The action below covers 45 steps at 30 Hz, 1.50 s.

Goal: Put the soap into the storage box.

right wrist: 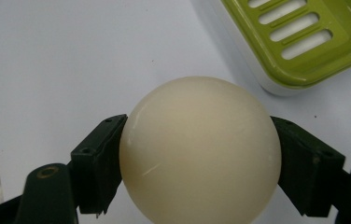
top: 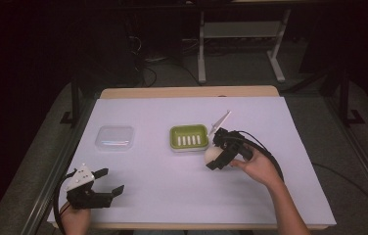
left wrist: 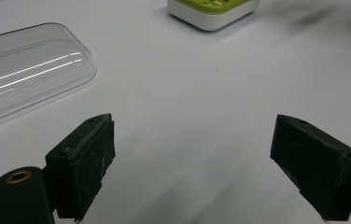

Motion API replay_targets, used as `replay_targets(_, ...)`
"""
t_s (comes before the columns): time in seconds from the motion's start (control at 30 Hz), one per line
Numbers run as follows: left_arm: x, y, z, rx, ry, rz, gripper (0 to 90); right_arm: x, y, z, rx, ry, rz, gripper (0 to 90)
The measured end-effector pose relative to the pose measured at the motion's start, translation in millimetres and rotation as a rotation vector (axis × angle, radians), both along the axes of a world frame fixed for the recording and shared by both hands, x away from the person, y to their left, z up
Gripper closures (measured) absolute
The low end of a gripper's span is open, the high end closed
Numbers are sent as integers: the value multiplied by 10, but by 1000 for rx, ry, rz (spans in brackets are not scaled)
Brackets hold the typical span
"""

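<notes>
The cream, egg-shaped soap (right wrist: 200, 151) looks smooth, hard and probably slick, light enough to carry but apt to squirt out unless pinched across its widest middle. The right hand-held gripper (top: 219, 155) is clamped on it there, just above the worktop (top: 270, 196) beside the green soap dish (top: 188, 137). The left hand-held gripper (top: 108, 182) is spread wide and holds nothing, near the clear lid (top: 115, 137).

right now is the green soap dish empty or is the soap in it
Empty: the soap dish shows bare slots; the right gripper holds the soap beside it.
</notes>
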State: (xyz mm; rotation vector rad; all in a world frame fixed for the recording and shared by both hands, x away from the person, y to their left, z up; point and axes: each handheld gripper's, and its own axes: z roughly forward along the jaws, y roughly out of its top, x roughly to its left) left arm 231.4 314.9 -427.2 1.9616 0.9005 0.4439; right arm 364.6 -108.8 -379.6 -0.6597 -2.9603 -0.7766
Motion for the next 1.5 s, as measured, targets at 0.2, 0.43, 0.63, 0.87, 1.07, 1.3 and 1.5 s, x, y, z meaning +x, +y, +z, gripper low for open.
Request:
replay_targets(0.2,0,11,-1,-6,0,6,130,80,52,26,11,-3,3,229)
replay_targets(0.43,9,7,-2,-12,0,11,130,161,164,77,4,2,11,229)
replay_targets(0.63,10,16,-2,-10,0,12,130,223,213,106,6,-3,16,229)
replay_targets(0.87,8,21,-1,-11,0,12,130,289,269,151,14,-6,17,229)
replay_targets(1.07,5,20,-1,-9,-2,12,130,338,313,192,10,-6,22,230)
replay_targets(1.3,3,20,-1,-12,0,14,130,419,376,237,19,-10,32,230)
replay_targets(1.5,2,20,-3,-15,-2,15,130,473,434,266,17,-16,36,229)
